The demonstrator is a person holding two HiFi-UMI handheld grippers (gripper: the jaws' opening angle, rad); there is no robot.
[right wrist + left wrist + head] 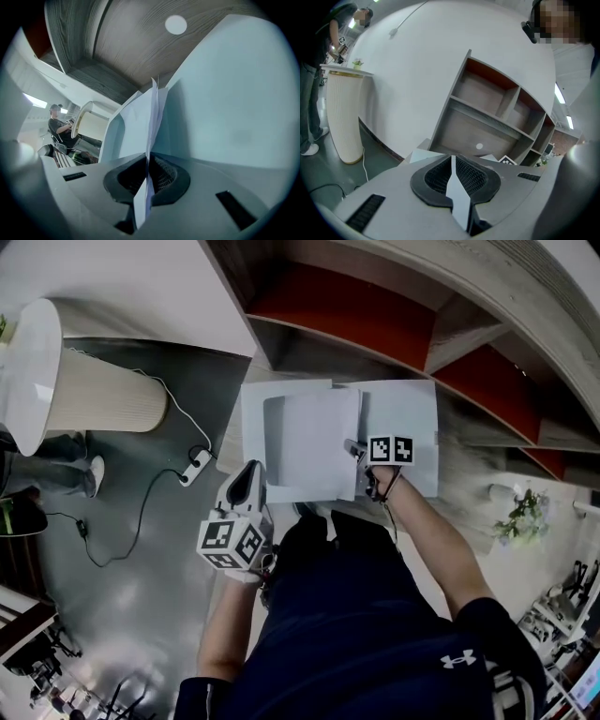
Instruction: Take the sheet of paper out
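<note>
A white folder (408,418) lies open on the wooden ledge (469,474) in front of the shelves. A white sheet of paper (314,442) lies over its middle. My right gripper (354,448) is shut on the sheet's right edge. In the right gripper view the sheet (140,117) runs edge-on between the closed jaws of the right gripper (149,164), with the folder's flap (234,117) beside it. My left gripper (251,472) sits at the folder's near left corner. In the left gripper view the left gripper (452,161) is shut on a thin white edge, apparently the folder's.
Wooden shelving with red back panels (347,310) rises just behind the folder. A white ribbed round stand (94,390) is on the grey floor to the left, with a power strip and cable (195,465) near it. A small plant (520,517) sits at the right.
</note>
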